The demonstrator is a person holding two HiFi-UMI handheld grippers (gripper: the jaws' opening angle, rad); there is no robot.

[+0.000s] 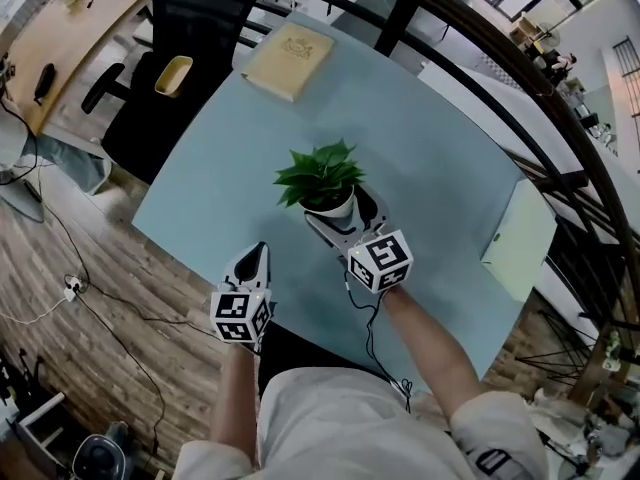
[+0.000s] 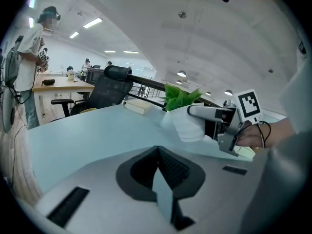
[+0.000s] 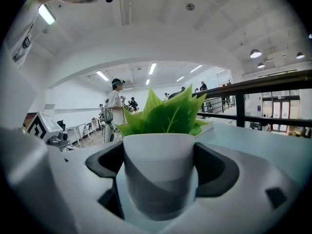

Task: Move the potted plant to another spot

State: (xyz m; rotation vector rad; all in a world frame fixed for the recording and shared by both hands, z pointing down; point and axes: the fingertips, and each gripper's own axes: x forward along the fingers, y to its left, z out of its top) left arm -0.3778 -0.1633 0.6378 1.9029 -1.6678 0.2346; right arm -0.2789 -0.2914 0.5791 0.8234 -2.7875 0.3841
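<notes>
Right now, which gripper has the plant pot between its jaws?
The right gripper: it grips the potted plant by its white pot. The left gripper is shut and empty.

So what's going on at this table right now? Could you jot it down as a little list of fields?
Surface: pale blue table
Main item: leafy green plant in a white pot, near the table's middle
Right gripper: jaws closed on the pot's sides
Left gripper: jaws together, empty, by the near edge
Also there: tan flat box at the far edge; pale green pad at the right edge
</notes>
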